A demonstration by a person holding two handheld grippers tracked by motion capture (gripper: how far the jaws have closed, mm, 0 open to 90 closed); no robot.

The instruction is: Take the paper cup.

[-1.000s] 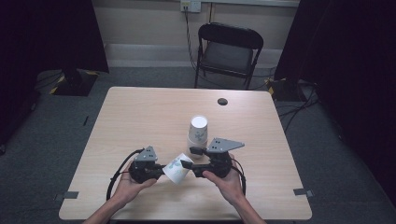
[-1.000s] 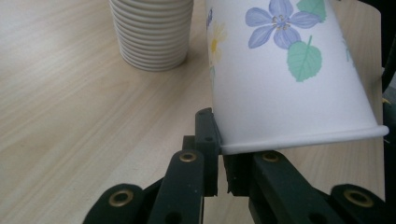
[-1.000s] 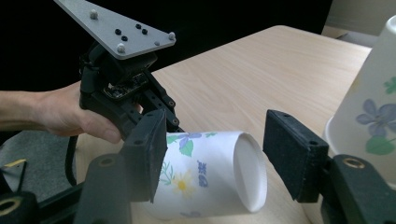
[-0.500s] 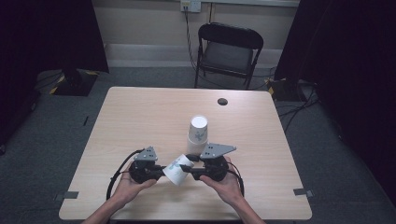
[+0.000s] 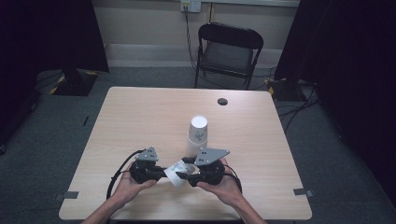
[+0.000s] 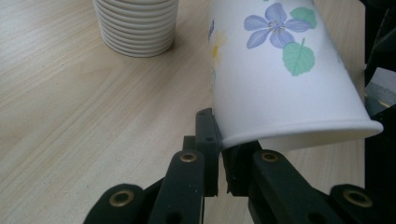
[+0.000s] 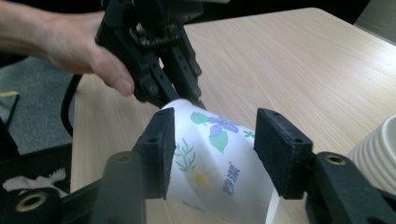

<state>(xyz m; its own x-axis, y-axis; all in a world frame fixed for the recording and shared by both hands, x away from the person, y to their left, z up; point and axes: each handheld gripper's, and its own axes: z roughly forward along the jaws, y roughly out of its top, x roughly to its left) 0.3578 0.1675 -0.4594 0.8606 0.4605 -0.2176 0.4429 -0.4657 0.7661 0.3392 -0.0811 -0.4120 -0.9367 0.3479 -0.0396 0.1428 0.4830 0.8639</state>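
Note:
A white paper cup with a flower print lies on its side just above the table, between my two grippers. My left gripper is shut on the cup's rim, with both jaws pinching the edge. My right gripper faces it from the right and straddles the cup's body. Its jaws have just been opening, but both pads still touch the slightly dented cup wall. A stack of upturned paper cups stands just behind the grippers.
The wooden table has a small black round object near its far edge. A black folding chair stands beyond the table. The cup stack sits close to my right gripper's outer jaw.
My right gripper has edged slightly left and toward the near edge, further over the cup. The left gripper and the cup stack have stayed put.

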